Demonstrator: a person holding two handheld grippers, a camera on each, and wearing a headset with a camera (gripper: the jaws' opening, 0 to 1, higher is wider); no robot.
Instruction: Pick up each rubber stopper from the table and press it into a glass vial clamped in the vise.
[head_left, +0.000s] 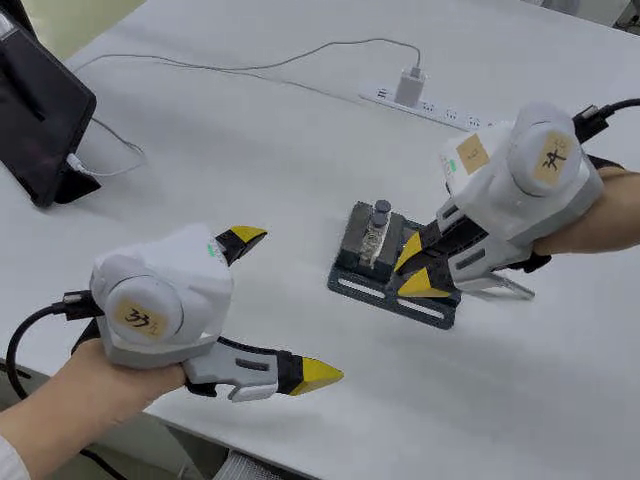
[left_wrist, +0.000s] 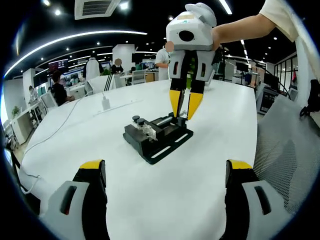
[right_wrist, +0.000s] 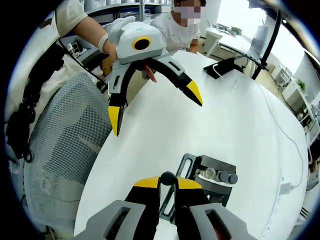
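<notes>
A black vise (head_left: 352, 275) sits mid-table and holds glass vials. One vial (head_left: 381, 212) wears a dark stopper, and a clear one (head_left: 375, 242) stands beside it. My right gripper (head_left: 414, 268) hovers at the vise's right side, shut on a dark rubber stopper (right_wrist: 167, 177) between its yellow tips (right_wrist: 167, 184). The vise (right_wrist: 192, 167) lies just beyond those tips. My left gripper (head_left: 283, 304) is held wide open near the table's front left, nothing between its fingers (left_wrist: 92, 166). From the left gripper view the vise (left_wrist: 165, 145) is ahead with the right gripper (left_wrist: 184, 107) over it.
A white power strip with a charger (head_left: 412, 92) and its cable lie at the back. A black device (head_left: 35, 120) stands at the far left. The table's front edge runs close under my left gripper. A mesh chair (right_wrist: 65, 150) is beside the table.
</notes>
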